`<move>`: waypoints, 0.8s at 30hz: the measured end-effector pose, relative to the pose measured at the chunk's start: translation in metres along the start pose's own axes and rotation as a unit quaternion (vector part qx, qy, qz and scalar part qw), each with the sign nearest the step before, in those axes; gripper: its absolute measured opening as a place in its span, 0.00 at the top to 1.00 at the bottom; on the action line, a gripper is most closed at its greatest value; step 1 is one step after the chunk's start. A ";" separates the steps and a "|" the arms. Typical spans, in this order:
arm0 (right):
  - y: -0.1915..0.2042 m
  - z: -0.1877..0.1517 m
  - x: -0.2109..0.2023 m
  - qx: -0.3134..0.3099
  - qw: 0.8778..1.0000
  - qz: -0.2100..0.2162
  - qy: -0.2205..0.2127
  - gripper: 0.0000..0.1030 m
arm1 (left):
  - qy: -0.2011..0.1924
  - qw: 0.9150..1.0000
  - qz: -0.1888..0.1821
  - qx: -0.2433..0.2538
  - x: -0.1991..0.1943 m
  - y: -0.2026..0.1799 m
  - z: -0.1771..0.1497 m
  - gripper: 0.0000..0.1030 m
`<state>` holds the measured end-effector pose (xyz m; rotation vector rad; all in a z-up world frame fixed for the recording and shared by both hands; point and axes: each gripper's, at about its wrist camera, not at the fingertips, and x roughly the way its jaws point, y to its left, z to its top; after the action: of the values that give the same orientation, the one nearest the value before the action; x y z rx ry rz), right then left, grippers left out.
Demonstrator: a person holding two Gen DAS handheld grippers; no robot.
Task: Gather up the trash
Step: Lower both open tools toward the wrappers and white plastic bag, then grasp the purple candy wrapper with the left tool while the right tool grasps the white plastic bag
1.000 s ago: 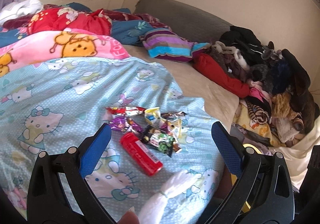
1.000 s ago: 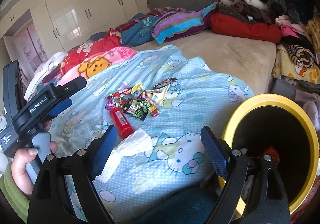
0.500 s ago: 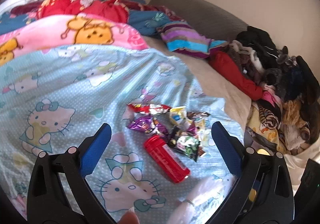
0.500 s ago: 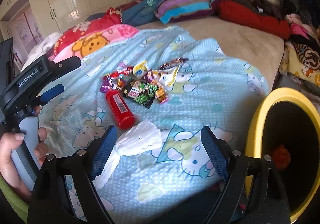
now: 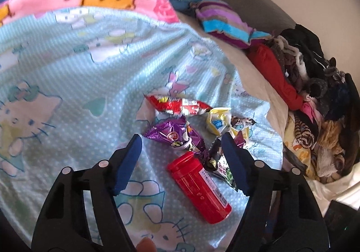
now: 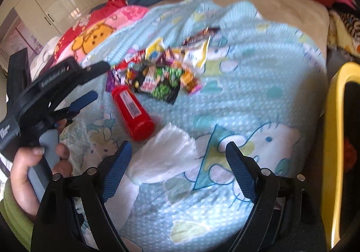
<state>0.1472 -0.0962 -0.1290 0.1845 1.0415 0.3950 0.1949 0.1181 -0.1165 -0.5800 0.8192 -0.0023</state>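
Trash: a cluster of wrappers [image 5: 191,126] on the blue cartoon-print blanket [image 5: 67,76] of the bed; in the left wrist view it fills the centre, with a red wrapper [image 5: 177,104] at 12 o'clock of the pile, a purple one [image 5: 173,135] below it, a yellow one [image 5: 218,120] at 2 o'clock. It sat higher and smaller a second ago.

Red tube [image 5: 199,184]: lies on its side at 6 o'clock of the wrappers, cap end touching them; a second ago it lay low between the fingers, and it is now larger and nearer the right finger.

White tissue [image 6: 166,153]: crumpled on the blanket, at 5 o'clock of the tube, just beside its base. It has dropped out of the left wrist view.

Left gripper [image 5: 182,150]: fingers spread but closing, clearly narrower than a second ago; the purple wrapper and the tube's cap show between them, pads not pressing either.

Right gripper [image 6: 177,159]: fingers spread, closing slightly, the tissue between them without contact; it has come lower over the blanket.

Yellow bin [image 6: 333,139]: at 3 o'clock in the right wrist view, at the bed's edge, now cut off by the frame.

Hand [image 6: 33,168]: at 8 o'clock there, gripping the left gripper's handle.
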 end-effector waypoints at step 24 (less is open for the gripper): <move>0.004 -0.016 -0.015 -0.040 0.998 0.039 -0.020 0.83 | 0.020 0.997 -0.007 -0.068 0.028 0.024 0.003 0.64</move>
<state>0.1256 -0.0993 -0.1243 0.1601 0.9802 0.5005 0.2113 0.1338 -0.1457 -0.7155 0.8597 0.0299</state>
